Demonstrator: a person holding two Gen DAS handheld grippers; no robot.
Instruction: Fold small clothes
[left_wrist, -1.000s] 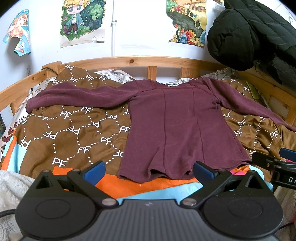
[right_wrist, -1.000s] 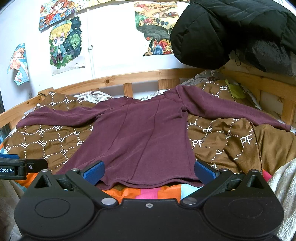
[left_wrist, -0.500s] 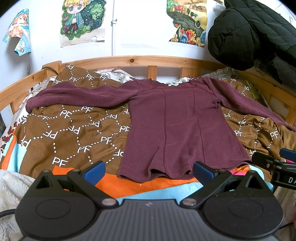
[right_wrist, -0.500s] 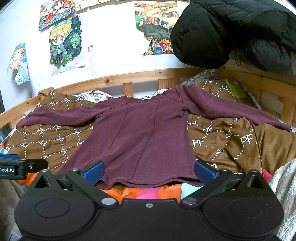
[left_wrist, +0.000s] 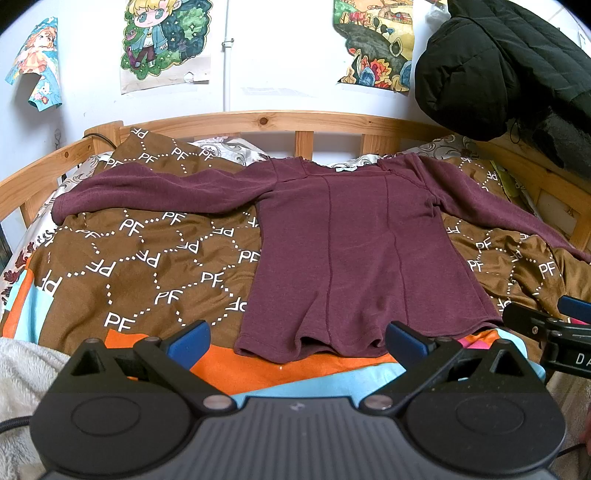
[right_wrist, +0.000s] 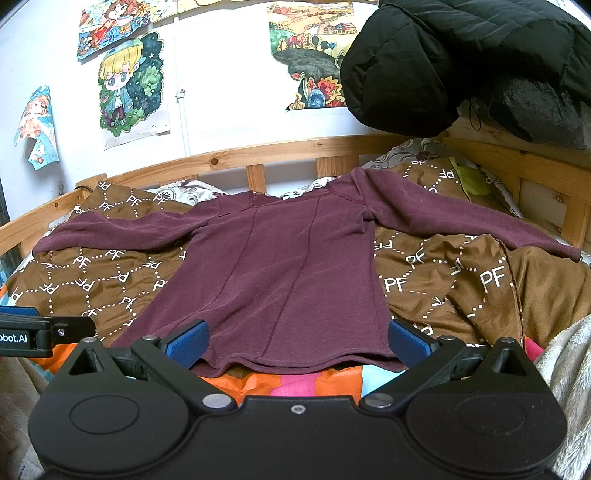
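A maroon long-sleeved top (left_wrist: 354, 254) (right_wrist: 280, 266) lies flat on the bed, hem toward me, both sleeves spread out to the sides. My left gripper (left_wrist: 297, 339) hovers open just before the hem, nothing between its blue pads (left_wrist: 188, 343). My right gripper (right_wrist: 297, 341) is open too, its blue pads (right_wrist: 186, 341) straddling the hem from above without holding it. The right gripper's tip (left_wrist: 546, 325) shows at the right edge of the left wrist view. The left gripper's tip (right_wrist: 37, 330) shows at the left edge of the right wrist view.
A brown quilt printed with "PF" (left_wrist: 147, 266) covers the bed inside a wooden rail (left_wrist: 280, 122). A black puffer jacket (right_wrist: 461, 62) hangs at upper right. Fuzzy white blankets lie at the near left (left_wrist: 22, 373) and near right (right_wrist: 561, 369). Posters (right_wrist: 129, 85) hang on the wall.
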